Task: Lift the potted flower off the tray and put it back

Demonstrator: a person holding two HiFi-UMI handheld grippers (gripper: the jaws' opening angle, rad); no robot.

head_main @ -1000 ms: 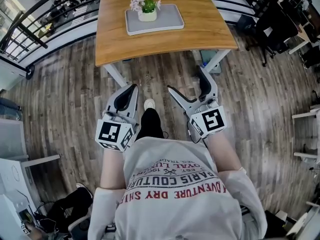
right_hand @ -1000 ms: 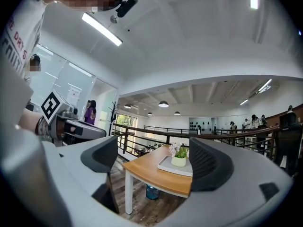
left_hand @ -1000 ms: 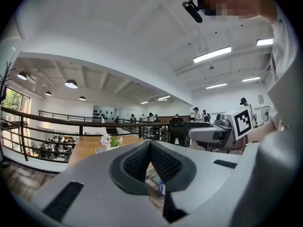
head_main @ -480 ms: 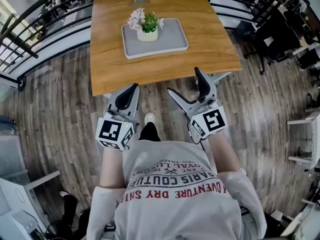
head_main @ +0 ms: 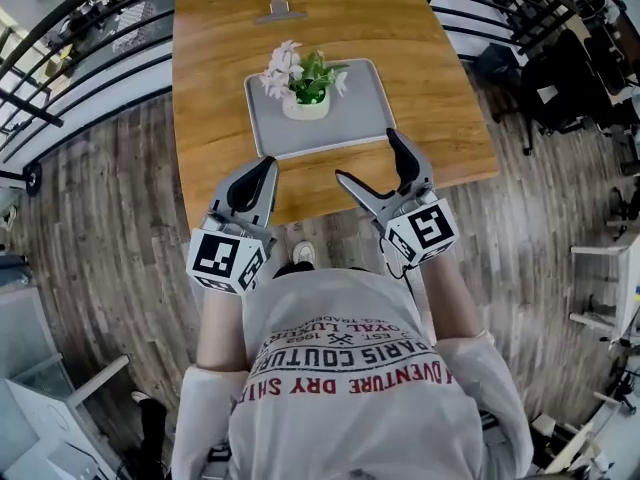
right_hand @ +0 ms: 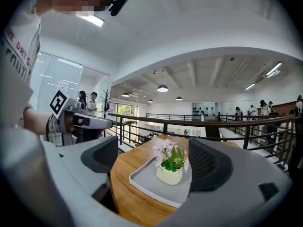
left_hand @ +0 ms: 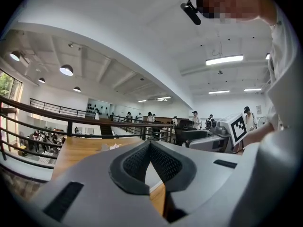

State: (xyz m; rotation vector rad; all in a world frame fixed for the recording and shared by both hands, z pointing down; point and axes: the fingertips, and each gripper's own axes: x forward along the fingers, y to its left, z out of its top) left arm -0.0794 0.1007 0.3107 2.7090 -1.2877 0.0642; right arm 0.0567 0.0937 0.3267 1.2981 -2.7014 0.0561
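Note:
A potted flower, pink blooms and green leaves in a cream pot, stands upright on a grey tray on the wooden table. My right gripper is open over the table's near edge, just short of the tray's near right corner. In the right gripper view the potted flower and tray show between the open jaws of the right gripper, some way ahead. My left gripper is shut and empty at the near edge, left of the tray. Its jaws meet in the left gripper view.
A small grey clip-like object lies at the table's far edge. Black railings run behind and left of the table. Dark chairs stand at the right on the wood floor. Several people stand far off in the hall.
The table, tray and flower have come nearer in the head view. Both grippers now reach over the table's near edge instead of hanging above the floor. The jaws' states are unchanged.

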